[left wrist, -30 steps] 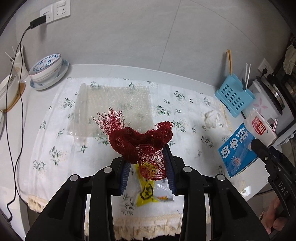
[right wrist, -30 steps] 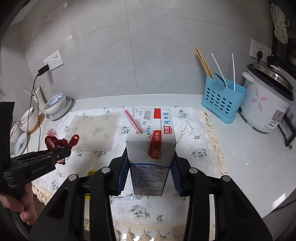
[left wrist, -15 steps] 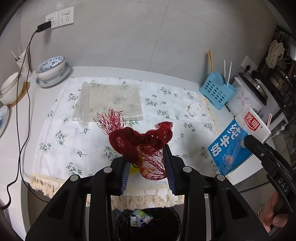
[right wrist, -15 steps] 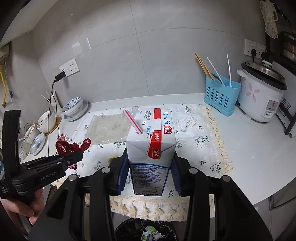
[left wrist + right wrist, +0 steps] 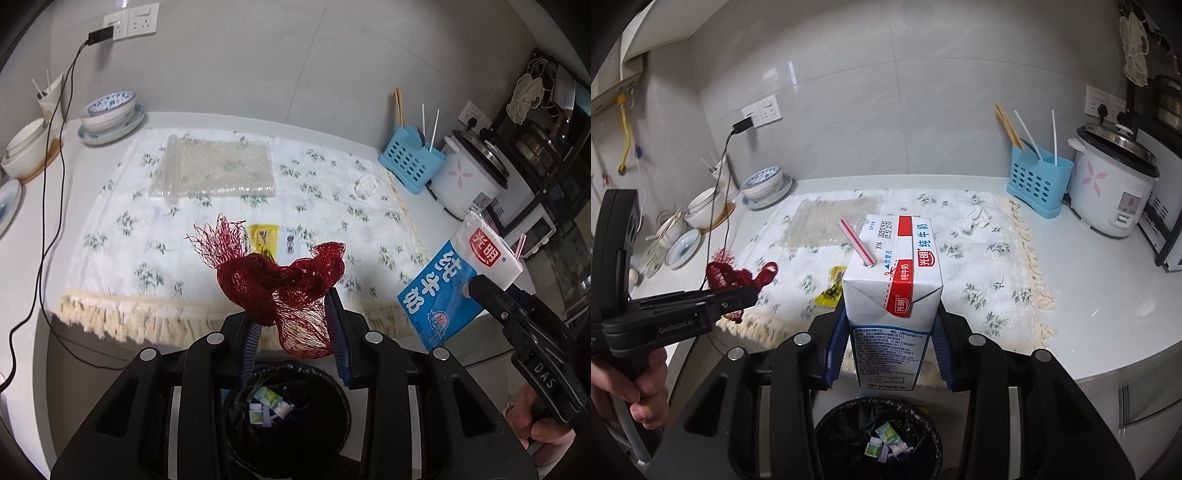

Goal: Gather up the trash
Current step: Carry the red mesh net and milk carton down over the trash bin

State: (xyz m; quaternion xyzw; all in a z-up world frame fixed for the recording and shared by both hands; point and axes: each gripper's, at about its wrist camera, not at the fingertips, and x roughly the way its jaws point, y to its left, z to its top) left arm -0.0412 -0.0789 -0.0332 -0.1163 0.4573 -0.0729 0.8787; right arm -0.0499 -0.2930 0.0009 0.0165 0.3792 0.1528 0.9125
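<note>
- Left wrist view: the left hand-held gripper (image 5: 295, 325) is clamped on a crumpled dark red plastic mesh net (image 5: 280, 284), held off the bench edge and above the black bag-lined trash bin (image 5: 288, 417), presumably so that it will fall in once let go.
- On the bench (image 5: 221, 118), a white floral cloth with a fringe (image 5: 155, 236) carries trash not yet collected: a clear bubble-wrap sheet (image 5: 218, 171), a yellow snack wrapper (image 5: 263, 236) and a crumpled white tissue (image 5: 366, 184).
- Right wrist view: the right hand-held gripper (image 5: 889, 343) grips a white and blue milk carton with a red band (image 5: 893, 291) by its sides, upright, a striped straw (image 5: 856, 248) standing in its top.
- The carton hangs above the same bin (image 5: 827, 435), likely kept upright so any leftover milk stays in until it is dropped.
</note>
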